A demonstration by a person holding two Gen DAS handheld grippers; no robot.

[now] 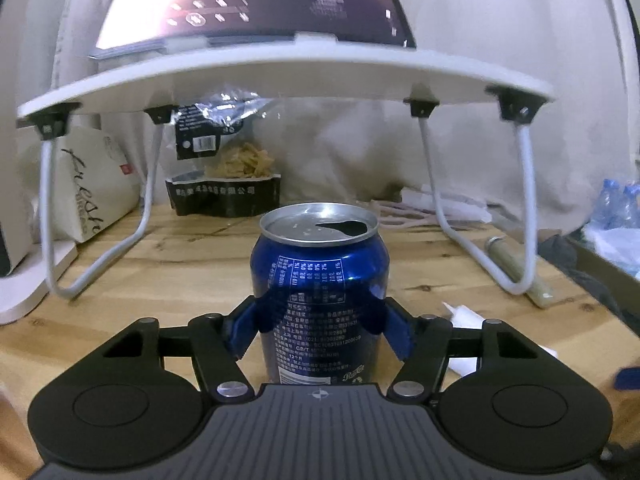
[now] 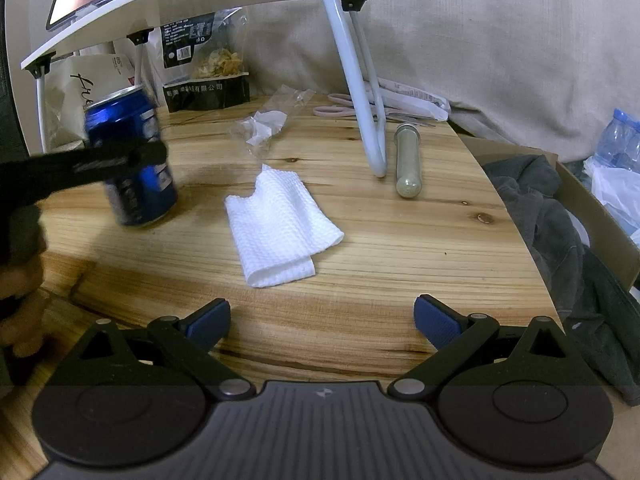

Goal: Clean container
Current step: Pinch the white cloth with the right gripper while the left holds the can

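Observation:
An opened blue soda can (image 1: 320,280) stands between the blue pads of my left gripper (image 1: 320,328), which is shut on its sides. In the right wrist view the can (image 2: 132,160) is at the left, tilted slightly, with the left gripper's black arm across it. A folded white cloth (image 2: 280,224) lies on the wooden table (image 2: 400,240) in front of my right gripper (image 2: 322,324), which is open and empty, a short way back from the cloth.
A white folding lap desk (image 1: 280,76) with a tablet stands over the table; its legs (image 2: 360,100) are at the back. A snack bag (image 2: 204,64), clear wrapper (image 2: 264,124), glass tube (image 2: 408,160), scissors and a box with dark cloth (image 2: 560,232) surround the area.

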